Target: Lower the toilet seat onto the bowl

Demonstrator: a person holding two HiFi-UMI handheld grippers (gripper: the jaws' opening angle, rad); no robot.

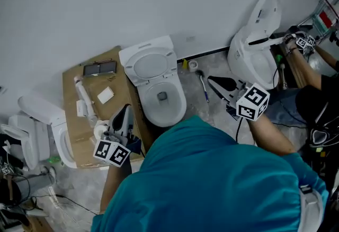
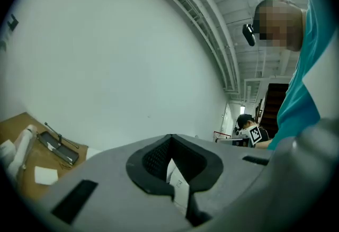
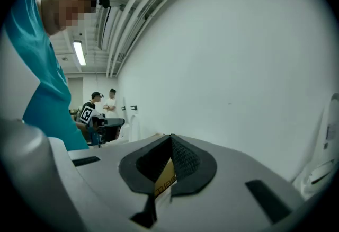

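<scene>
Toilet seat: on middle toilet, between cardboard box and 2nd toilet. Looks tipped up against tank, bowl exposed. Likely rigid plastic, light, smooth, hinged at rear; could slam if let go. Best contact: free front edge, then ease down. Left tongs pressed together, empty, near bowl's left. Right tongs together, empty, off to bowl's right. Neither touches seat.

Looks along the left gripper, jaws closed together, toward a white wall. Shows a cardboard box lower left bearing a black tray, white roll and white pad; teal shirt at right.
</scene>
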